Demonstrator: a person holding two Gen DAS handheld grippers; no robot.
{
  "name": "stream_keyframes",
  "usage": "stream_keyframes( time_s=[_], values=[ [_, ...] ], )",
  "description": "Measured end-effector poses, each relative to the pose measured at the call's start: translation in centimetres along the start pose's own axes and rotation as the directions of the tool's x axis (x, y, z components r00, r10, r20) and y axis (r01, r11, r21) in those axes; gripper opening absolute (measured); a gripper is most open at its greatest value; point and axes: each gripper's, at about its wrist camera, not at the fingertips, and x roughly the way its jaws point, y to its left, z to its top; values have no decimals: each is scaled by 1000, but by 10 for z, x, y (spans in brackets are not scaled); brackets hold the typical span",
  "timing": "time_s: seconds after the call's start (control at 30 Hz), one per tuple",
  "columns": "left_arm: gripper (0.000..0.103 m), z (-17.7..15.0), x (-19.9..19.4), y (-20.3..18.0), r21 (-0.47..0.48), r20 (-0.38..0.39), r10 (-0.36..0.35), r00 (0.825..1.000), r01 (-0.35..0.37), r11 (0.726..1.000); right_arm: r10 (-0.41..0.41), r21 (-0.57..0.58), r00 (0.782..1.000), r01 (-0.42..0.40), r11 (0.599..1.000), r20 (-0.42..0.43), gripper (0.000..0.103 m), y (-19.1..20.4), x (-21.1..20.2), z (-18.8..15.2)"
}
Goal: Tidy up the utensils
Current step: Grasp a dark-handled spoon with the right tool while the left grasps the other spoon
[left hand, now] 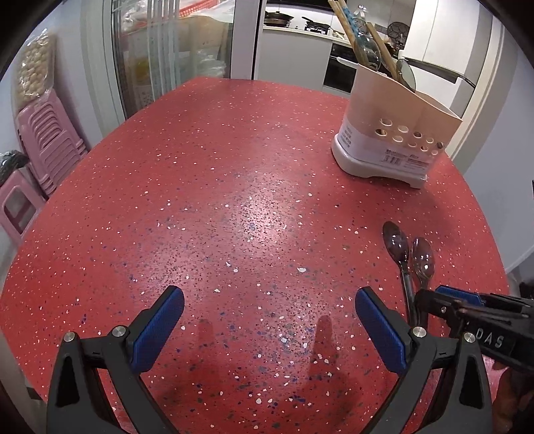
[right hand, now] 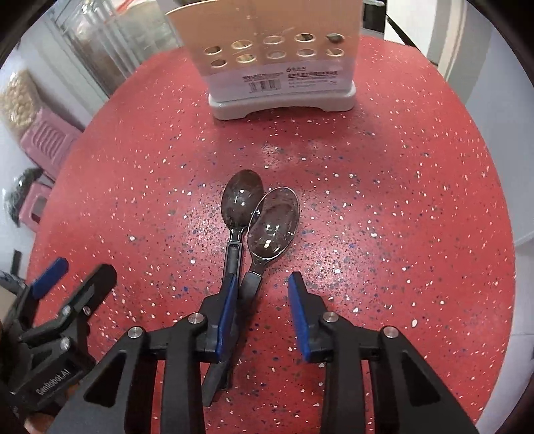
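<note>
The left gripper (left hand: 268, 320) was held over bare red speckled table (left hand: 213, 200) near its front edge, jaws spread wide with nothing between them. The right gripper (right hand: 263, 313) was lowered over two spoons (right hand: 257, 213) lying side by side toward the right edge, bowls touching; its jaws were partly spread, the left pad against the handles, the right pad apart. The beige utensil holder (left hand: 397, 130), with chopsticks (left hand: 347, 30) upright inside, was seen at the far right corner
</note>
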Motion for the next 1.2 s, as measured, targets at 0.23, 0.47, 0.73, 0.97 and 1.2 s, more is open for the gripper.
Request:
stream_keyframes(
  time_s=[0.23,0.47,0.73,0.97,1.2],
  values=[
    [103,2,0,-8,16,-6,-1,1000,1,1000,57,19,998,-57,998,13,12,-2,4,0],
    [103,3,13,-40,55,-64,-30,998,34,998,68,30,997,-69,997,34,12,-26,-2,-7],
    [103,6,29,-87,110,-113,-69,991,82,991,82,79,995,-86,993,55,12,-61,-18,-13],
    [103,7,41,-110,177,-162,-2,987,31,984,112,104,991,-119,987,72,12,-83,-31,-20],
    [102,17,46,-125,221,-238,21,971,33,975,148,109,985,-157,982,82,12,-95,-36,-19]
  ],
)
